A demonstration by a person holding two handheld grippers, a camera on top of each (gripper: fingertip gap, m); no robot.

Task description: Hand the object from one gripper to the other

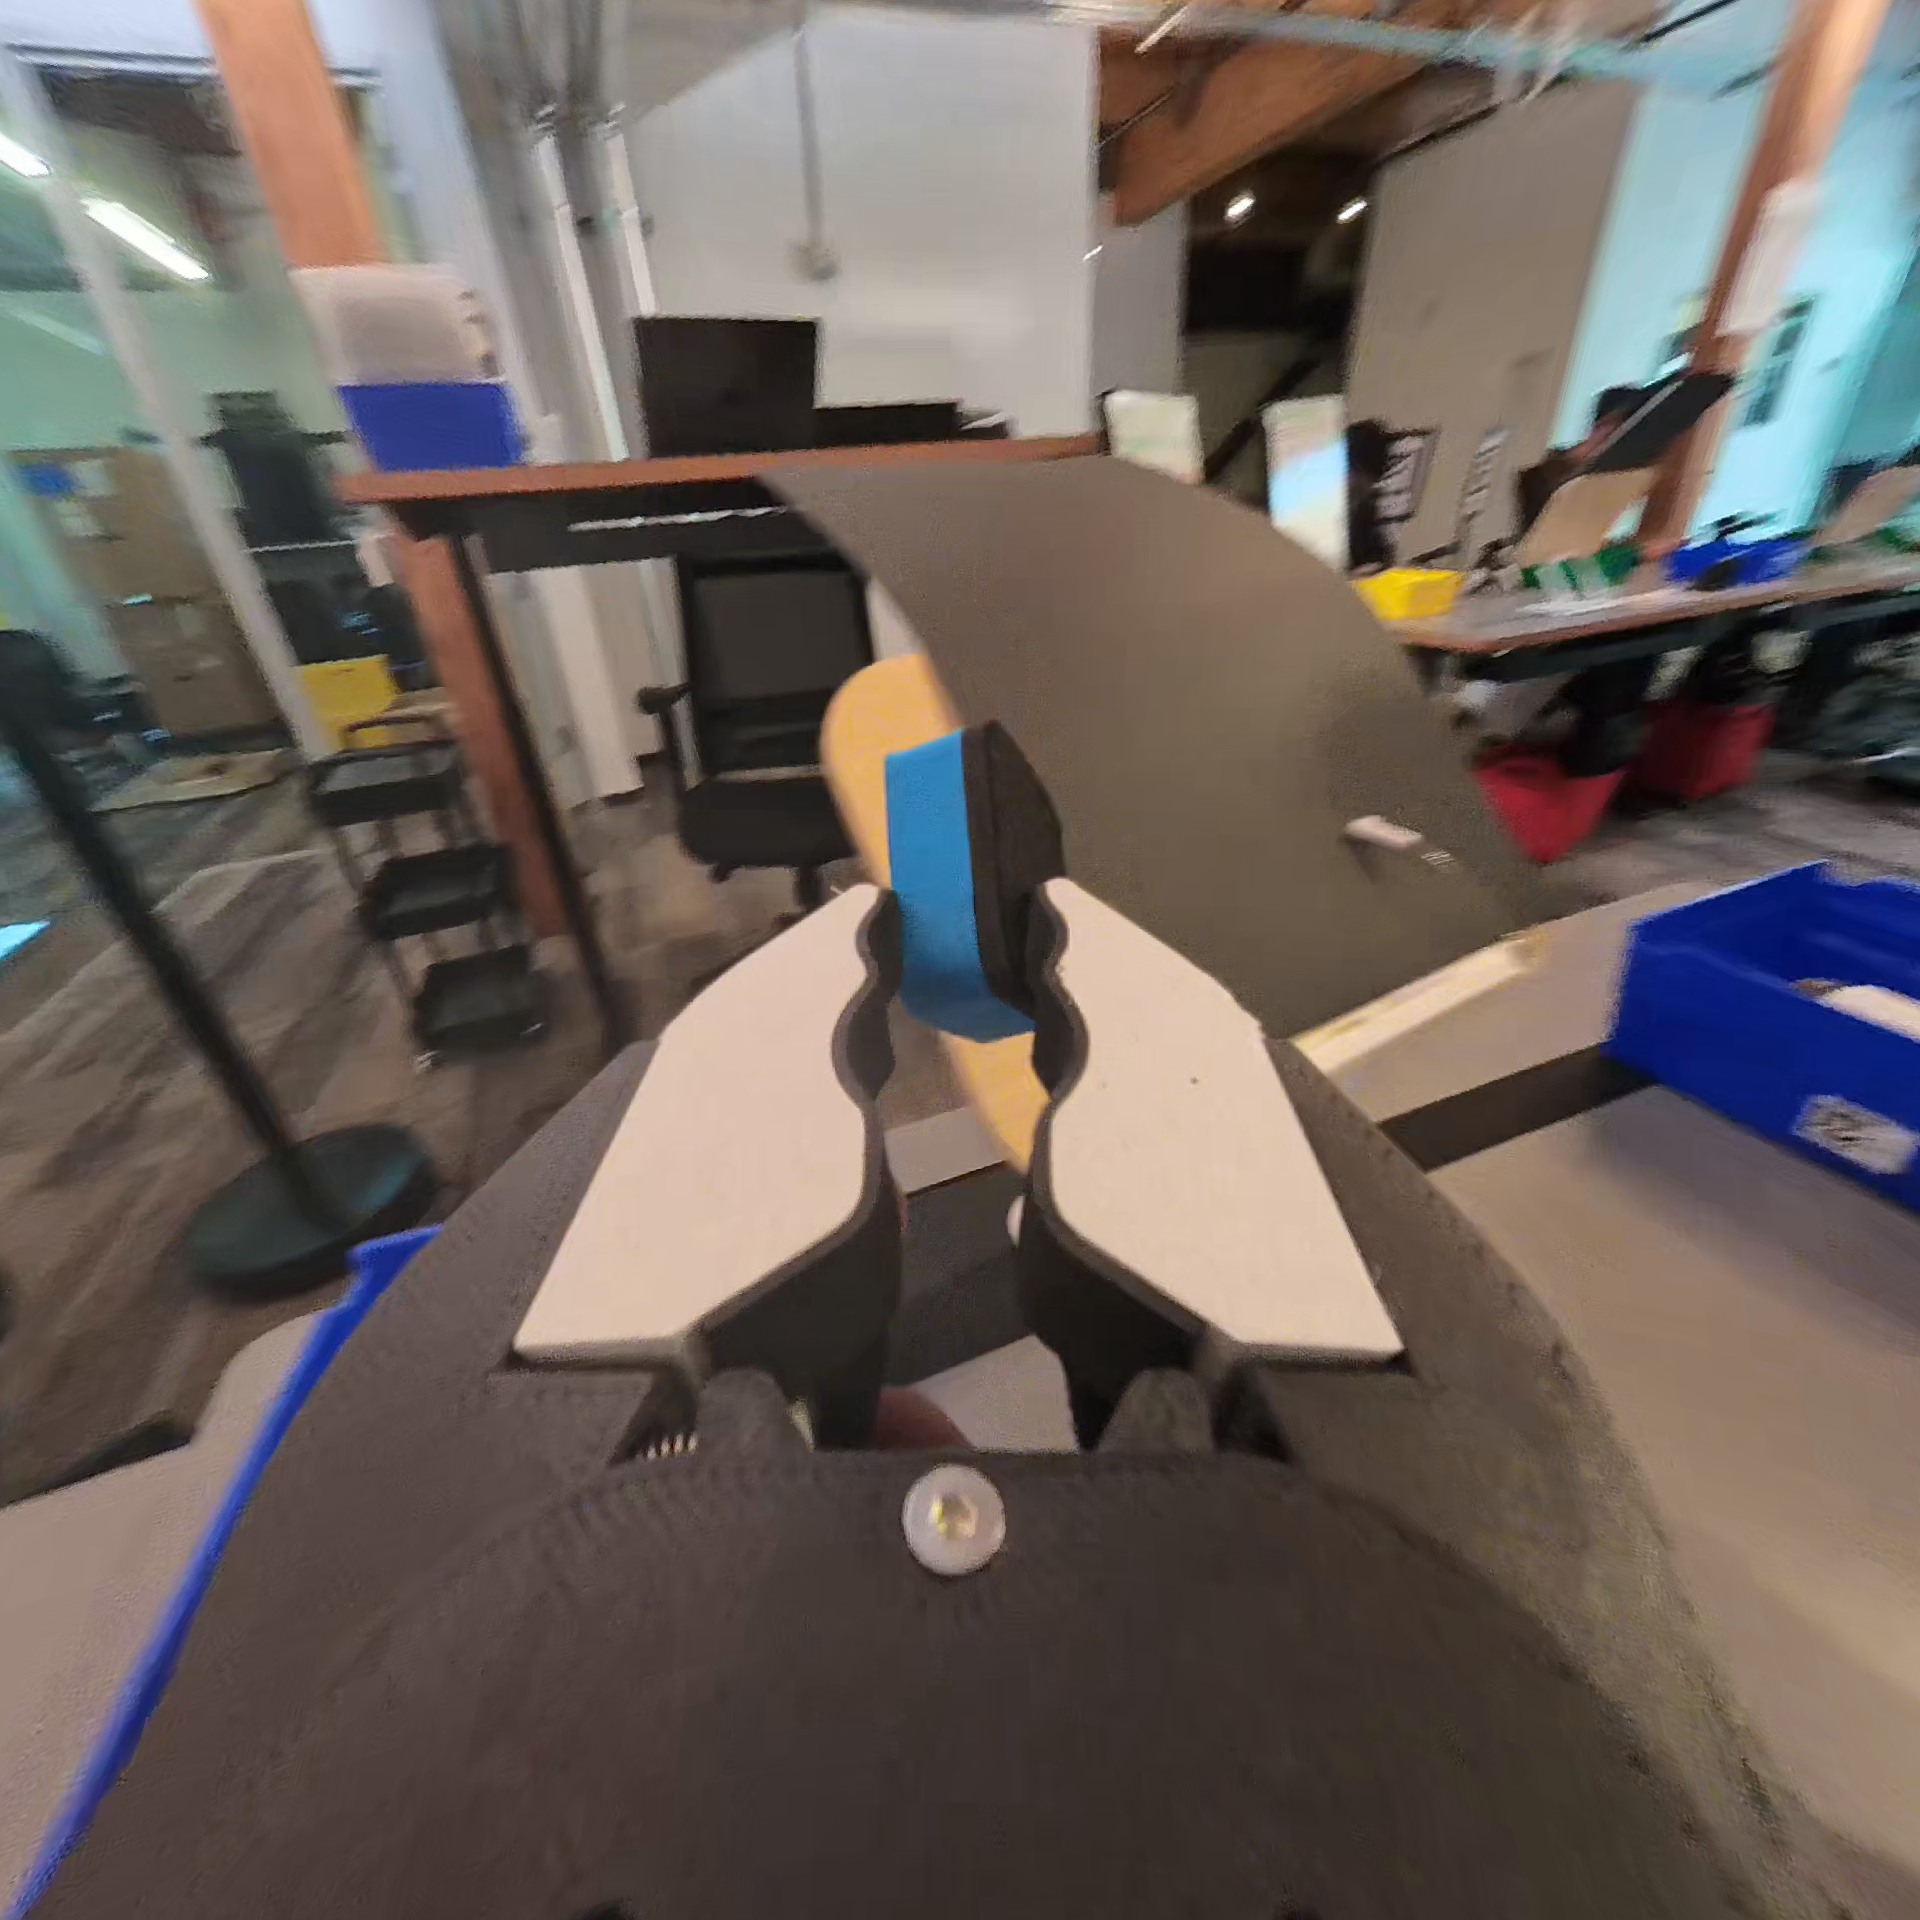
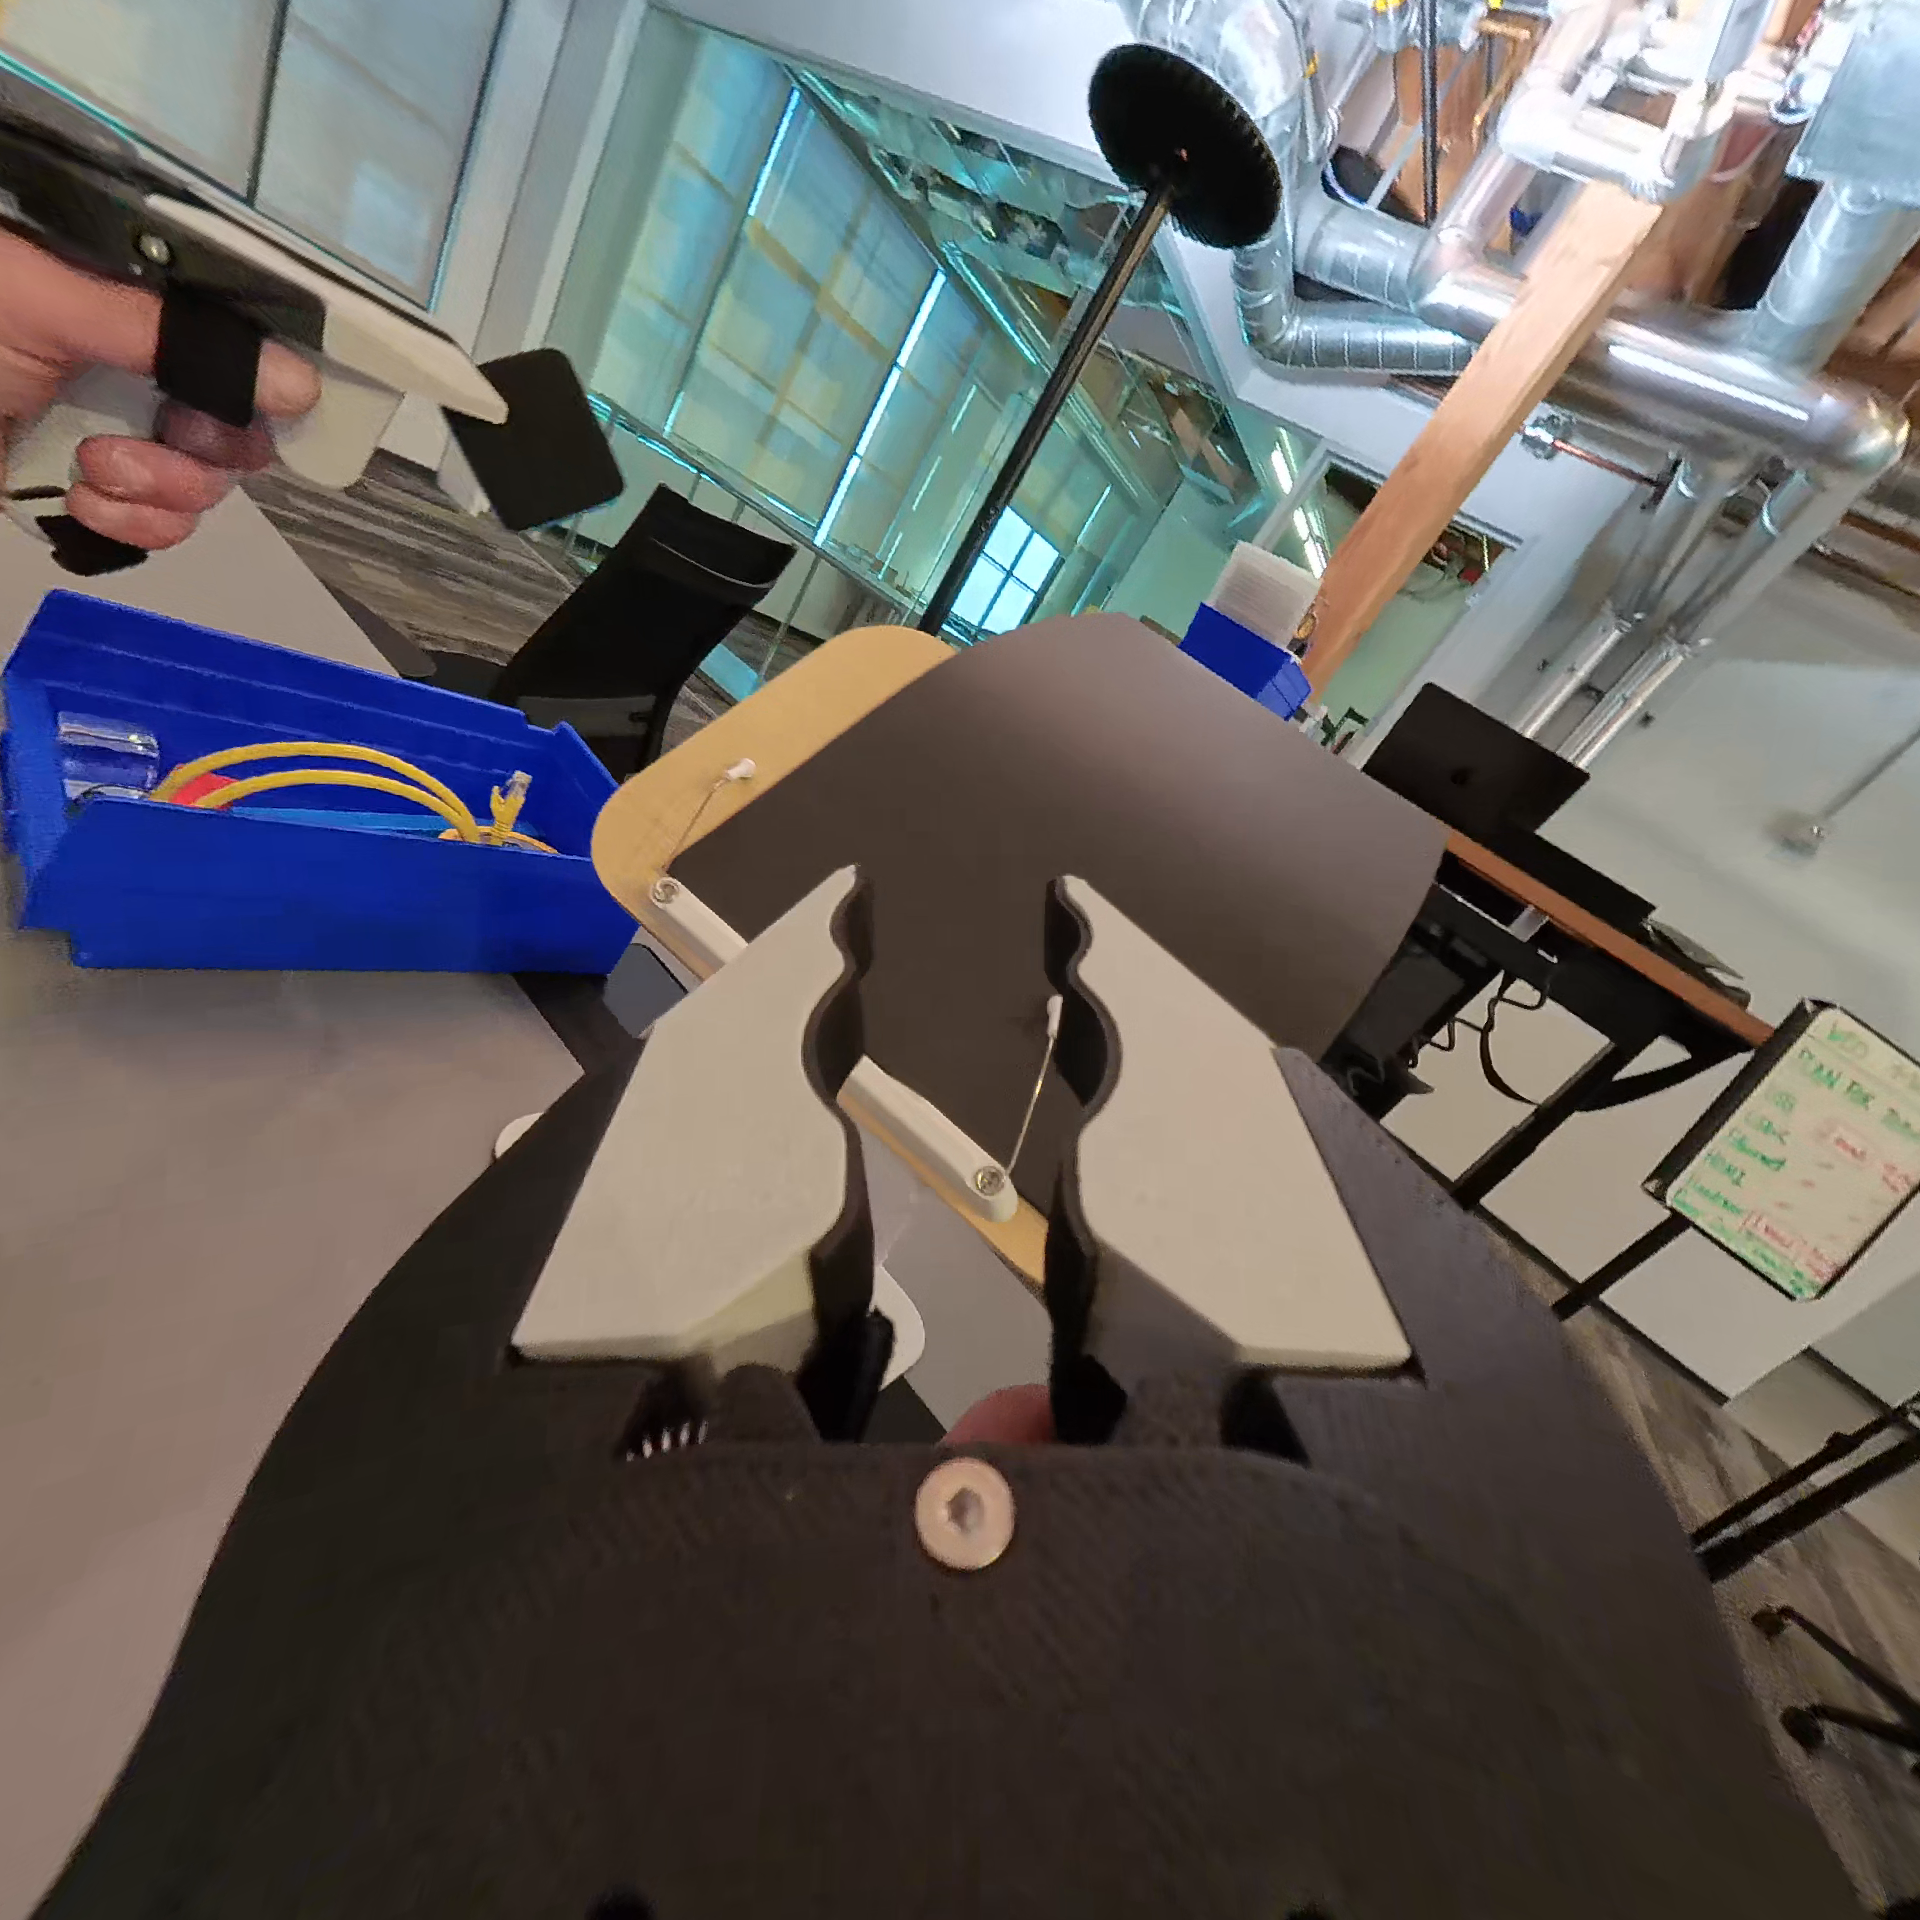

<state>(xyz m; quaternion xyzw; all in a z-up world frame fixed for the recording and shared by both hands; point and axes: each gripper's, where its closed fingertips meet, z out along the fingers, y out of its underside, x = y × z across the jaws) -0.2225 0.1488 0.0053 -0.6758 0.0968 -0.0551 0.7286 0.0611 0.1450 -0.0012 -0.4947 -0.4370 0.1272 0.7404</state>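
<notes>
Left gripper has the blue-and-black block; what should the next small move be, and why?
Probably bring the open right gripper toward the block, which the left gripper holds pinched. The right's jaws are empty and the two grippers are apart.

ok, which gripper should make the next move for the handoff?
Right, probably. The right gripper is open and empty; the left gripper already clamps the blue-and-black block, so it only needs to hold steady.

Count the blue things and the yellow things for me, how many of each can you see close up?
Blue and black pad held in the left gripper: 1
Blue bins on the grey table: 1
Yellow cables inside that bin: 1, maybe more, they overlap
Total: 3, not counting the blurry things far off.
</notes>
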